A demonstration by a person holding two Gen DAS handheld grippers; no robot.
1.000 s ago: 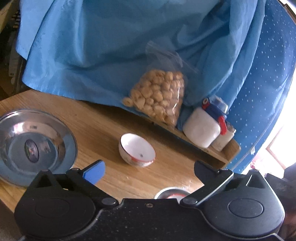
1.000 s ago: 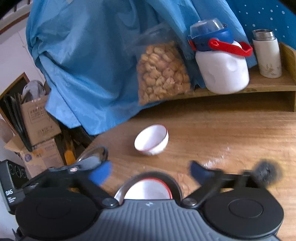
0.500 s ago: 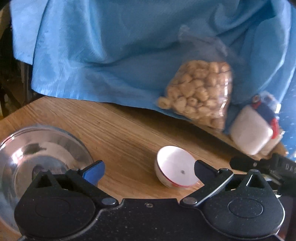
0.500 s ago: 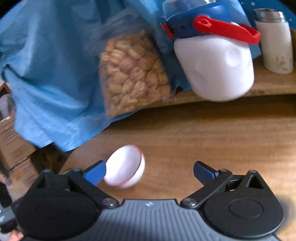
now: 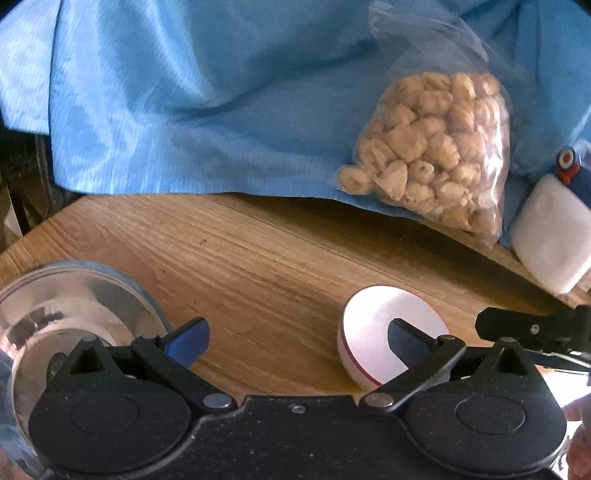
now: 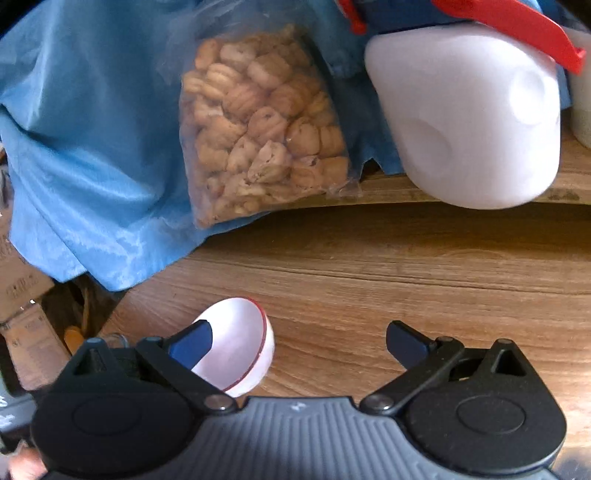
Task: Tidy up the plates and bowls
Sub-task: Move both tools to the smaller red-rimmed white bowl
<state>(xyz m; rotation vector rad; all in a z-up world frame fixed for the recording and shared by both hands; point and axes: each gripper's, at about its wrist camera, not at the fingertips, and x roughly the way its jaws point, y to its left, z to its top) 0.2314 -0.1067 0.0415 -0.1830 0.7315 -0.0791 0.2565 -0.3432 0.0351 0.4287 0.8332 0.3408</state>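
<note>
Behind the left gripper (image 5: 295,338) body, the steel plate (image 5: 74,295) was half hidden at the table (image 5: 258,258) edge. Both grippers gaped wide, holding nothing; the right gripper (image 6: 298,341) hovered over wood. Between them sat the bowl (image 6: 240,350), partly masked by fingers. Blue cloth (image 5: 184,92) draped behind.

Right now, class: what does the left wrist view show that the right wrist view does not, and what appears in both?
Only the left wrist view shows the steel plate clearly and the right gripper's finger entering from the right. Only the right wrist view shows the cardboard box and the jug's red handle. Both share the white bowl, snack bag, blue cloth, white jug and wooden table.
</note>
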